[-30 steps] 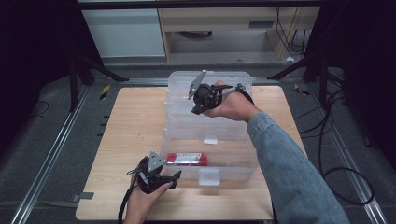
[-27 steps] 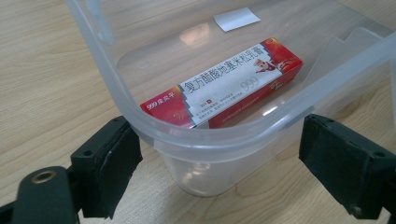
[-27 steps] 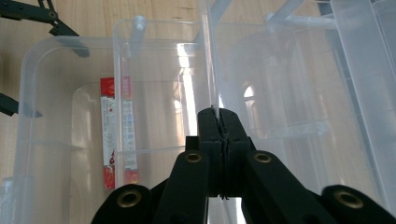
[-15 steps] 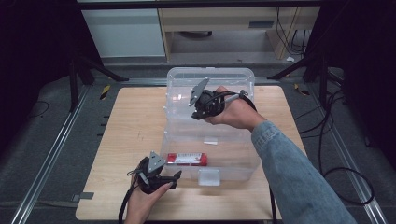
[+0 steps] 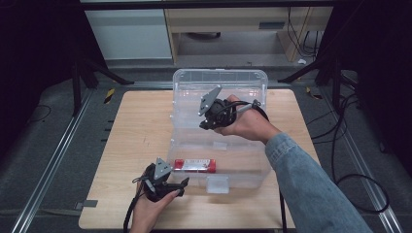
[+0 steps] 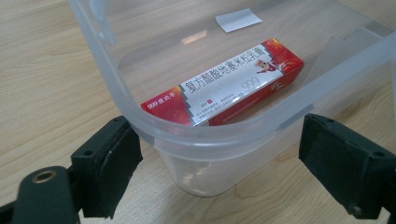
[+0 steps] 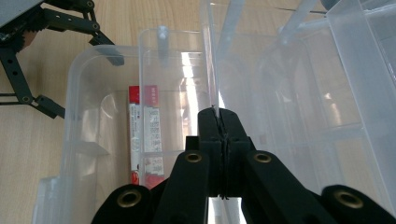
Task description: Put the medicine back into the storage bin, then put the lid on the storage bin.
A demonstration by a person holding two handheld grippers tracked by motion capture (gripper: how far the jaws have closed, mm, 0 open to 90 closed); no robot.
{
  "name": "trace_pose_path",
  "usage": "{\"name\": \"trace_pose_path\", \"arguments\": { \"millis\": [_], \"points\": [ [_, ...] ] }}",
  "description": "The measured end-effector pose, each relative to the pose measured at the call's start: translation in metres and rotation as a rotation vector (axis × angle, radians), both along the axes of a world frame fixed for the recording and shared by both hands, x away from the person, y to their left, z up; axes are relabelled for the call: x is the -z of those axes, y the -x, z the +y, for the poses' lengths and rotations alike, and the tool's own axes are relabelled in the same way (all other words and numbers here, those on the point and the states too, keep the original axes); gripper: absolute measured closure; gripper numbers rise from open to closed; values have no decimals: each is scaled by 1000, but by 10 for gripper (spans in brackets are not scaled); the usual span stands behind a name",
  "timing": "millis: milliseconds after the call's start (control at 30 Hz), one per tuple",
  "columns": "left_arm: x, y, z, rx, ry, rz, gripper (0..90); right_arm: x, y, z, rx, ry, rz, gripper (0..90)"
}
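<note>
Now, lid: the clear lid (image 5: 218, 87) of the plastic box (image 5: 221, 160) stands up, tilted, over the far side of the box.
Right gripper (image 5: 210, 122): jaws pressed together on the lid's edge, holding it.
Left gripper (image 5: 180, 184): jaws wide apart, one on each side of the box's near left corner, not pinching it.
Inside: a red and white carton (image 6: 224, 84) lies flat in the box.
Table (image 5: 131, 145): light wood, under everything.

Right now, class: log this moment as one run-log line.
left gripper: open, beside box corner | right gripper: shut on lid edge | red carton: lying in box
</note>
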State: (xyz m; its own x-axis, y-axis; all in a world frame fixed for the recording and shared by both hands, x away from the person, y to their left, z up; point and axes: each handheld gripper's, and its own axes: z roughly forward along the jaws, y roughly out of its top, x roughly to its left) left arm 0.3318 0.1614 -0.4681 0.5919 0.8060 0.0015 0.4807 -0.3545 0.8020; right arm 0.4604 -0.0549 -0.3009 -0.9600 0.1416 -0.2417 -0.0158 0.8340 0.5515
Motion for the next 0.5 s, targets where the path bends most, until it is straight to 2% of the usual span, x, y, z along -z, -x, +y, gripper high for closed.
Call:
{"name": "trace_pose_path", "arguments": {
  "millis": [500],
  "points": [
    [0, 0, -1, -2, -2, -6, 130, 3, 9, -3, -1, -19, 6, 899]
  ]
}}
